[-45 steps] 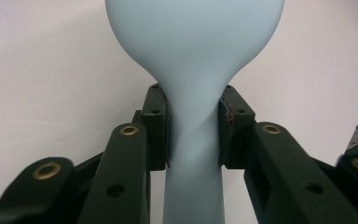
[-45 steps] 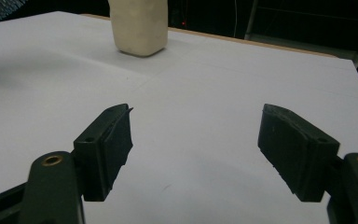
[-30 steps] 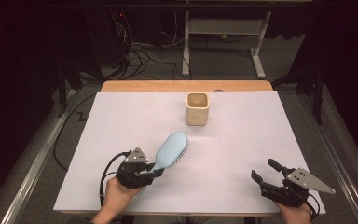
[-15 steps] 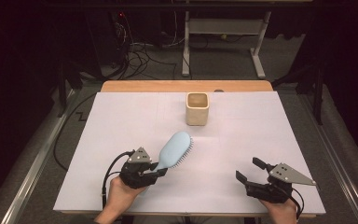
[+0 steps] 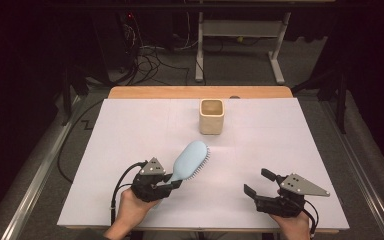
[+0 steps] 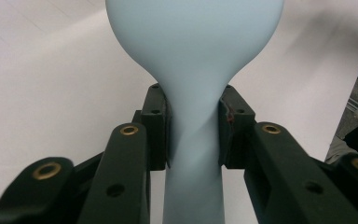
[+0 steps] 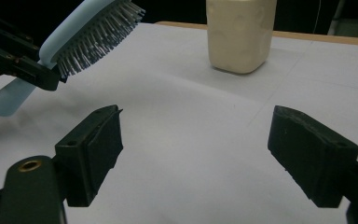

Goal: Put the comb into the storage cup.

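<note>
A light blue hairbrush is lifted off the table at the front left, bristles facing right. My left gripper is shut on its handle, both pads pressing the narrow neck. The brush head also shows in the right gripper view, at upper left. A cream square cup stands upright near the table's far middle. My right gripper hovers at the front right, pointing left toward the brush. Its jaws have just been opening and stand wide with nothing between the pads.
The white sheet covers the table, with a wooden strip along the far edge. Cables and a desk frame lie on the dark floor beyond. Metal rails run along both sides of the table.
My right gripper has slid left along the front edge and its jaws have spread wider. The left gripper and the brush have barely shifted.
</note>
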Available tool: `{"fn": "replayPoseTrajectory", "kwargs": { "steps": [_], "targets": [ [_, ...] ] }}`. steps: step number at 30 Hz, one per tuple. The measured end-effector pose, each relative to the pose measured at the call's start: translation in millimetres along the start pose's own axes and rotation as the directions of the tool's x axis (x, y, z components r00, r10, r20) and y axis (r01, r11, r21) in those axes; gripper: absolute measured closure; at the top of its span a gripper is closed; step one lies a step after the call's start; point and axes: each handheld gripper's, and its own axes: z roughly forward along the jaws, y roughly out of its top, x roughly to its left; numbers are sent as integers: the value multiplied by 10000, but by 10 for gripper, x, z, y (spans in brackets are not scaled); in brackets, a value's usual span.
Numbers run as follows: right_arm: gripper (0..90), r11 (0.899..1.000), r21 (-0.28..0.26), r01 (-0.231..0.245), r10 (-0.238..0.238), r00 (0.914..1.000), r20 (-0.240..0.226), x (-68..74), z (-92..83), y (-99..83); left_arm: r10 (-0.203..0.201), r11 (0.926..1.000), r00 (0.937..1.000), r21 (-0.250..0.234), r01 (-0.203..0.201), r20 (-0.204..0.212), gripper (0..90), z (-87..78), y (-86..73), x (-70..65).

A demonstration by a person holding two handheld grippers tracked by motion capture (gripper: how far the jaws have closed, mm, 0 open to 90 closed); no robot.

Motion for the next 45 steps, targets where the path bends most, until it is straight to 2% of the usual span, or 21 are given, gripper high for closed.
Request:
{"fn": "replayPoseTrajectory", "kwargs": {
  "steps": [6, 10, 14, 26, 37, 45],
  "targets": [
    [190, 9997, 260, 1, 8, 9994, -350, 64, 88, 28, 164, 9999, 9999, 46, -164, 24, 691, 28, 16, -24],
    [180, 9989, 459, -93, 137, 9952, -967, 88, 160, 60, 224, 9997, 9997, 69, -224, 28, 691, 40, 30, -37],
    [165, 9984, 487, -281, 344, 9905, -1328, 123, 227, 83, 295, 9996, 9996, 49, -295, 3, 691, 50, 43, -50],
    [165, 9983, 463, -341, 417, 9839, -1736, 219, 404, 156, 386, 9992, 9992, 29, -387, 37, 691, 85, 81, -72],
    [167, 9968, 611, -509, 632, 9735, -2197, 323, 573, 232, 564, 9984, 9984, 71, -564, 17, 690, 118, 101, -114],
    [167, 9959, 705, -563, 713, 9697, -2338, 351, 657, 288, 704, 9974, 9975, 125, -704, 30, 691, 170, 117, -159]
  ]
}}
